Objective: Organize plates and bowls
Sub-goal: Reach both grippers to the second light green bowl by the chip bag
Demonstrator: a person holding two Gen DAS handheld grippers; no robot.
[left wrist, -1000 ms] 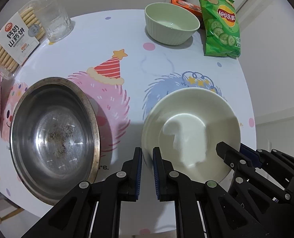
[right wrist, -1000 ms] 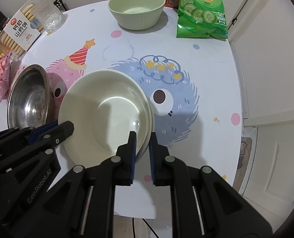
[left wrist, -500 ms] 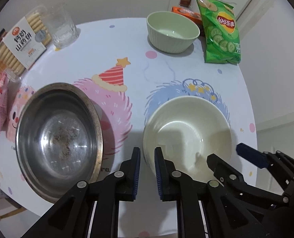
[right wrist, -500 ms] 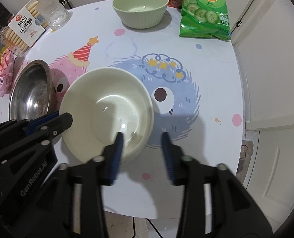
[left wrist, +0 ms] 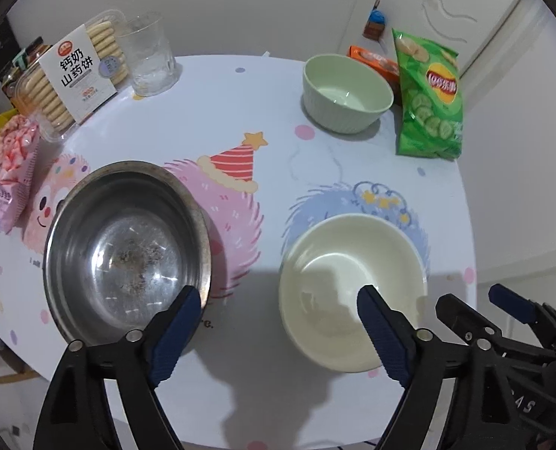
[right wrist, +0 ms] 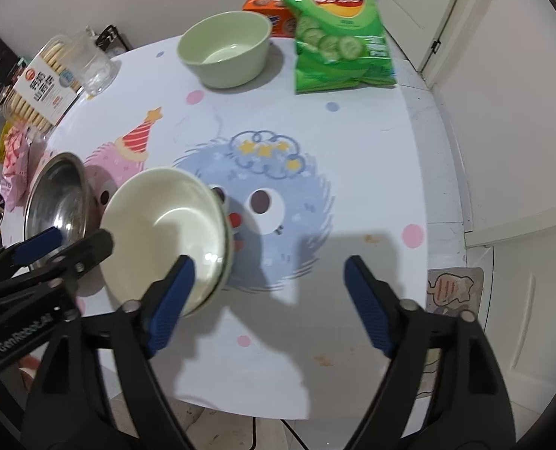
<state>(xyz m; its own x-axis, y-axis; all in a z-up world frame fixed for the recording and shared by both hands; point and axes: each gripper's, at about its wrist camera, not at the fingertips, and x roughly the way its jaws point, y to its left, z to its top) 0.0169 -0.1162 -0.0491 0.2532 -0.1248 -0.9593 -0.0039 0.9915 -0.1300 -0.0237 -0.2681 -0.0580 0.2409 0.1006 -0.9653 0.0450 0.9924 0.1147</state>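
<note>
While over the table [left wrist: 353, 172], saw both grippers spread wide, gripping nothing: left gripper [left wrist: 274, 315], right gripper [right wrist: 266, 288]. Found cream bowl [left wrist: 353, 281] on the near table edge, right of steel bowl [left wrist: 128, 251]. Spotted green bowl [left wrist: 347, 92] at far side beside chip bag [left wrist: 428, 97].

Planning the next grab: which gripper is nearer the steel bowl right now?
Left. The left gripper hangs open with one finger over the steel bowl's near rim. The right gripper, also open, sits beyond the cream bowl, with that bowl between it and the steel one.
</note>
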